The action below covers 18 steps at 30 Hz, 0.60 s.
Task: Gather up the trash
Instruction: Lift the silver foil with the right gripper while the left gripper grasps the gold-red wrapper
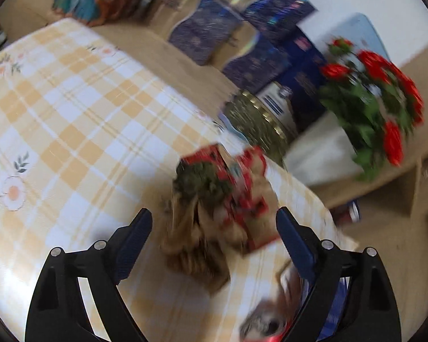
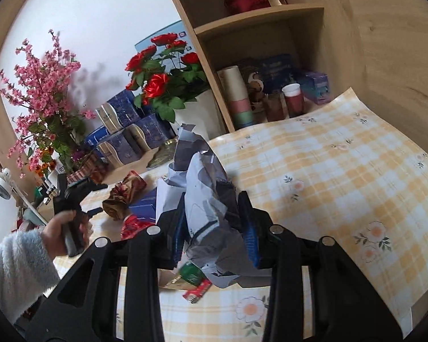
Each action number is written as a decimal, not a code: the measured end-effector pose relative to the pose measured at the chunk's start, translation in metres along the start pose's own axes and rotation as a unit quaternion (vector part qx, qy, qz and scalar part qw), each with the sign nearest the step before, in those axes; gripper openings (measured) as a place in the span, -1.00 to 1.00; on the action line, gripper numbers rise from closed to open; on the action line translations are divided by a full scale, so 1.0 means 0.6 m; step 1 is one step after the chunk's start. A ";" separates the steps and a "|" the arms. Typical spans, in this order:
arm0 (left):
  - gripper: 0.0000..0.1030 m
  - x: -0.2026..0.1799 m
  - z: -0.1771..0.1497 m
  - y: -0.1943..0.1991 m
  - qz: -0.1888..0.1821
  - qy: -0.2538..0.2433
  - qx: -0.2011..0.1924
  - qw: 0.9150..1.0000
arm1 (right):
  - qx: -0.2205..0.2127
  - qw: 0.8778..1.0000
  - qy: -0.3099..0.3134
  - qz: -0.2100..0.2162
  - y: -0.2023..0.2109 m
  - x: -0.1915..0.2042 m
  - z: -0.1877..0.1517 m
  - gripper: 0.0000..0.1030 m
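Your right tool (image 2: pixel 214 222) is clamped on a crumpled blue-grey paper wad (image 2: pixel 205 193), held above the checked surface (image 2: pixel 342 171). Your left tool (image 1: pixel 214 222) is spread wide — a blurred red-and-brown wrapper (image 1: pixel 219 208) lies on the surface just ahead of its fingers, untouched.

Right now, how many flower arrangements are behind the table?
2. The red rose bouquet stands in a white pot beside the shelf unit; the pink blossom spray stands further left. Others may be hidden.
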<state>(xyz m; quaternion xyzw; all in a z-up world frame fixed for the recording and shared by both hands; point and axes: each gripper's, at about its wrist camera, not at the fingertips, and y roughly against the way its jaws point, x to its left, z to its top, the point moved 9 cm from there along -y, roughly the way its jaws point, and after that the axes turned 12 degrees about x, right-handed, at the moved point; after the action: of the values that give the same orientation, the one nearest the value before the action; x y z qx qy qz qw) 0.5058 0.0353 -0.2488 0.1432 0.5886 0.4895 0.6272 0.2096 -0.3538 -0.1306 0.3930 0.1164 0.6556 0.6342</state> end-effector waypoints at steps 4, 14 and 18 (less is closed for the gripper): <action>0.01 0.001 0.014 -0.039 0.024 0.012 0.012 1.000 | 0.002 1.000 0.013 -0.014 -0.001 -0.005 -0.006 -0.28; -0.32 -0.012 -0.023 0.027 0.086 -0.101 -0.008 0.991 | 0.002 1.000 0.003 0.007 0.004 0.006 -0.009 -0.28; -0.32 -0.021 -0.058 0.106 0.117 -0.161 -0.016 0.980 | 0.008 1.000 0.003 0.022 0.011 0.028 -0.018 -0.28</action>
<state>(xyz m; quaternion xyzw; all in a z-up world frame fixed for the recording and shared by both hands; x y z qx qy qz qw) 0.4489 0.0418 -0.2026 0.2780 0.4514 0.5389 0.6546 0.1994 -0.3357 -0.1273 0.3985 0.1155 0.6697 0.6159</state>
